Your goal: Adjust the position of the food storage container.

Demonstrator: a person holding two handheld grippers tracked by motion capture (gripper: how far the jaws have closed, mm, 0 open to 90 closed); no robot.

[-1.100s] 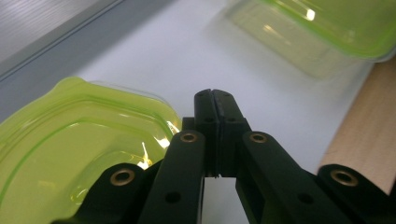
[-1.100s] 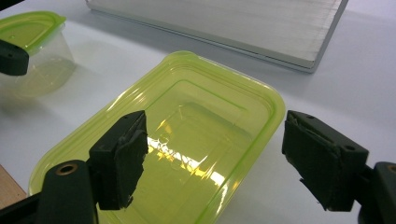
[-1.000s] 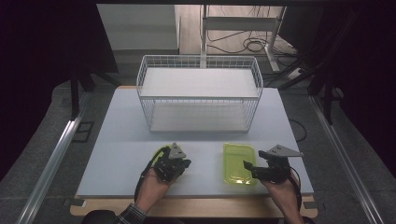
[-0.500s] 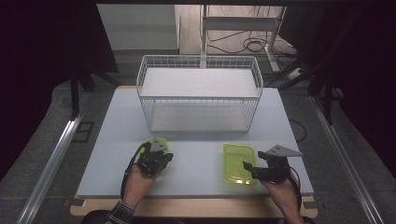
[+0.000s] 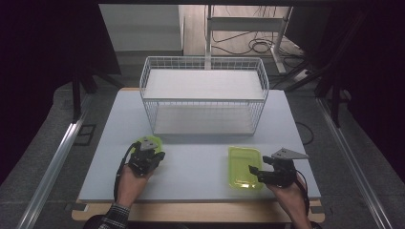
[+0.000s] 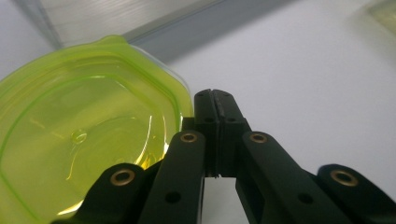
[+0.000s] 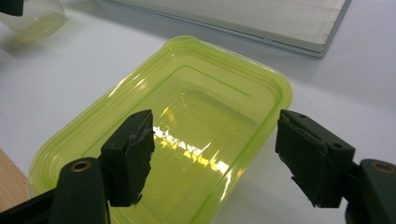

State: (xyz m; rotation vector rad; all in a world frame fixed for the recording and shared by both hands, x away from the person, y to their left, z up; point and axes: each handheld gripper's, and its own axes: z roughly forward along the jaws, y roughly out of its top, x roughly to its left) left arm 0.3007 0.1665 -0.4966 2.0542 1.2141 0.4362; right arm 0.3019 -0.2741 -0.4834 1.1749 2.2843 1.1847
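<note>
A round, clear green container [image 5: 156, 141] [image 6: 88, 135] stands on the white table [image 5: 200, 162] at the front left. My left gripper [image 5: 148, 152] [image 6: 215, 105] is shut just behind it. The container's rim lies against the outer side of the left jaw, not between the jaws. A rectangular green container [image 5: 242, 164] [image 7: 187, 121] lies at the front right. My right gripper [image 5: 254, 171] [image 7: 222, 156] is open at its near end. One pad [image 7: 130, 154] hangs over the inside, the other [image 7: 313, 161] outside the rim, and neither touches it.
A white wire basket [image 5: 204, 98] with a flat base [image 7: 280, 18] stands across the far half of the table. The table's wooden front edge [image 5: 191, 210] runs under both forearms. Bare table separates the two containers.
My left gripper has moved left and slightly away from the person, and the round container has shifted left with it. The right gripper and the rectangular container stayed put.
</note>
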